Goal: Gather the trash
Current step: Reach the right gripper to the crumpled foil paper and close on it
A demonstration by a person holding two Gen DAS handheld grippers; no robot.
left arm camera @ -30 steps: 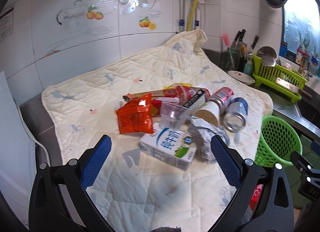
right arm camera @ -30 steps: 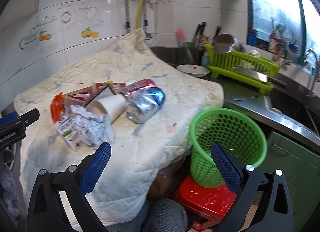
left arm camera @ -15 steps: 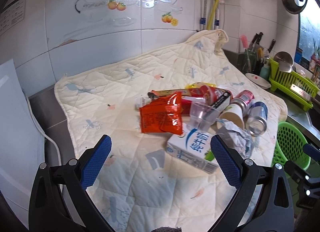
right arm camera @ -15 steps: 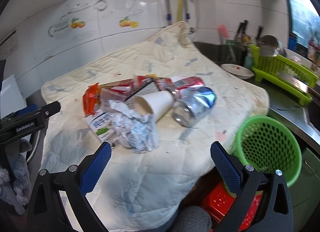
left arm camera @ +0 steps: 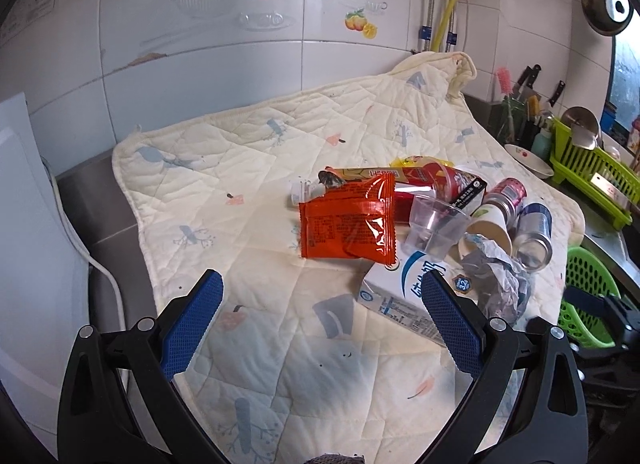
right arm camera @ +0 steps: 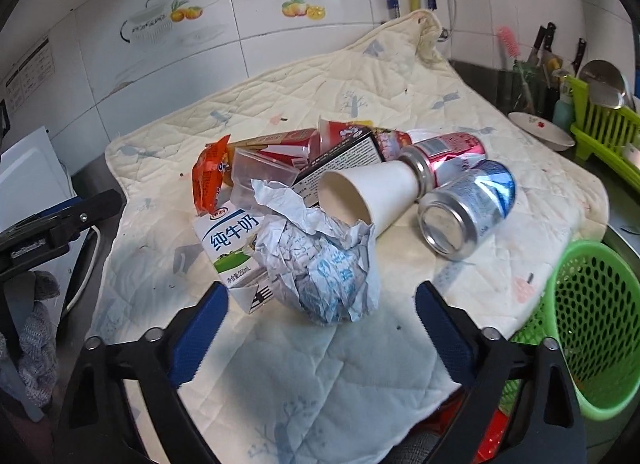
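Just ahead of the right gripper [right arm camera: 318, 318], fingers wide, narrowing slightly, nothing between: crumpled paper [right arm camera: 316, 264], nearest pick for green basket [right arm camera: 592, 328] alongside. Left gripper [left arm camera: 320, 312] wide, empty.

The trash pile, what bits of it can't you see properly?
- Milk carton: right wrist view, crumpled paper covers its right end.
- Red can: paper cup hides its mouth.
- Green basket: cut off by the picture edge; contents unseen.
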